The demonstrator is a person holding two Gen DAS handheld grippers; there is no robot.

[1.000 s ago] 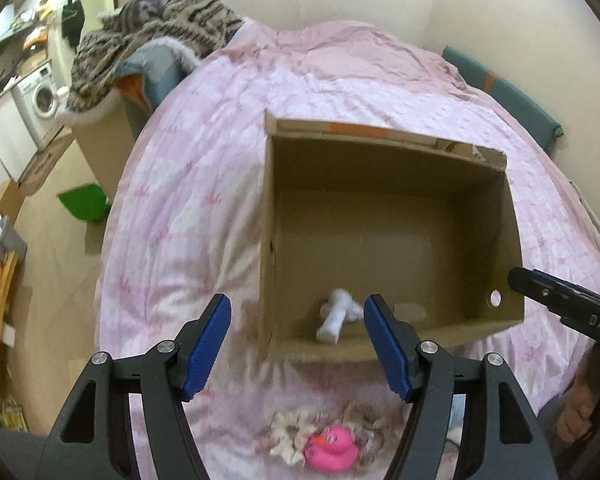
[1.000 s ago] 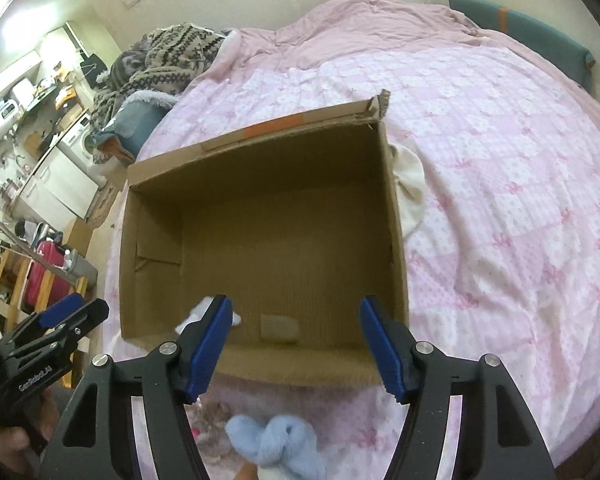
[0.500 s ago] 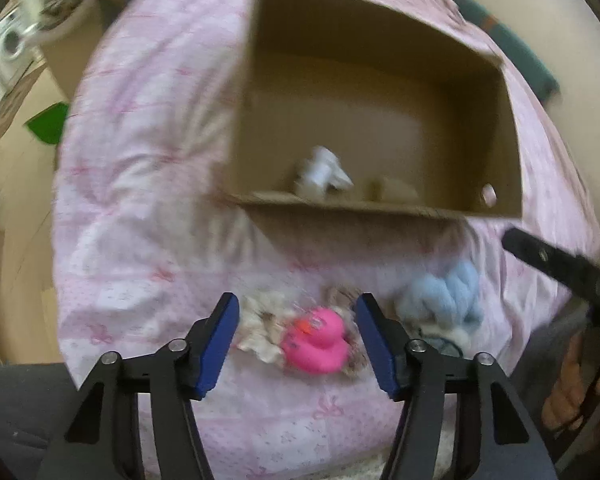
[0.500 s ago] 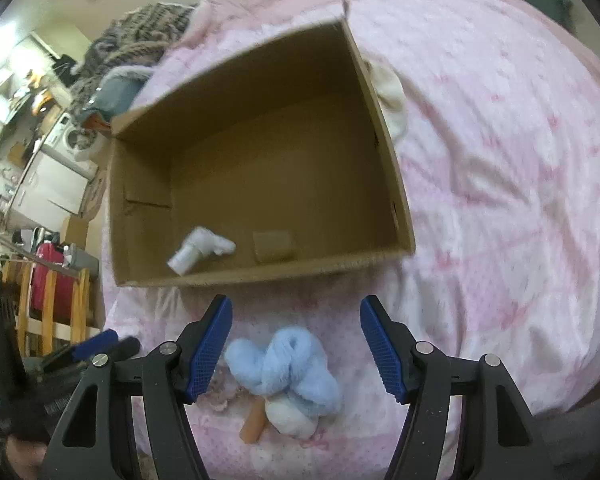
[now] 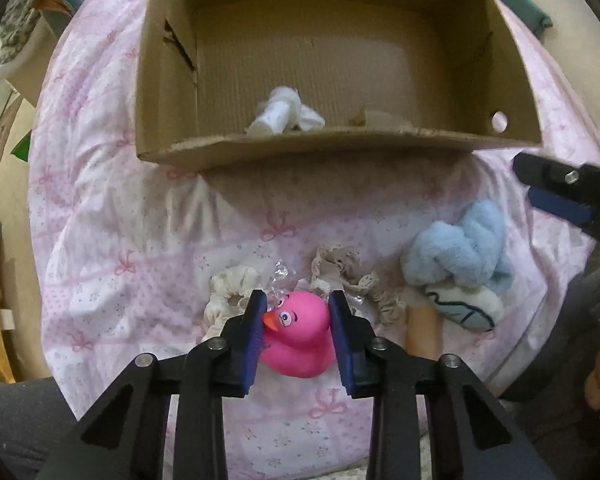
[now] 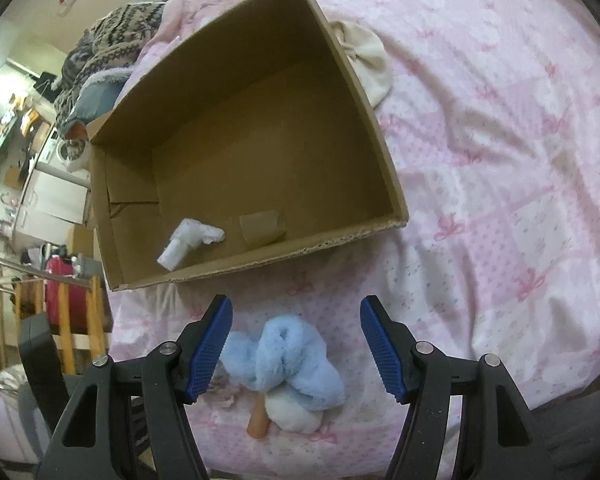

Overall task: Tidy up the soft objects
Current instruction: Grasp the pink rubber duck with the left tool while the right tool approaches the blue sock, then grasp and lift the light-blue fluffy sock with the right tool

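Note:
A pink rubber duck (image 5: 300,332) lies on the pink bedspread (image 5: 112,232) in front of an open cardboard box (image 5: 164,80). My left gripper (image 5: 296,312) points down over it, jaws closing, with both blue pads touching the duck's sides. A light blue fluffy piece (image 6: 284,356) lies to the right over a white plush (image 6: 296,412). My right gripper (image 6: 296,306) hangs open above the blue piece with its pads clear of it. A white rolled sock (image 5: 280,112) lies inside the box.
A cream scrunchie (image 5: 232,284) and a beige lacy one (image 5: 340,264) lie around the duck, with crinkled clear plastic. An orange stick (image 5: 420,328) lies by the plush. A cream cloth (image 6: 368,56) sits beside the box's right wall. The bed's edge is near; furniture stands left.
Both grippers tipped down from the box toward the toys at the bed's near edge. The left one sank over the pink duck and narrowed its jaws onto it. The right one stayed equally wide.

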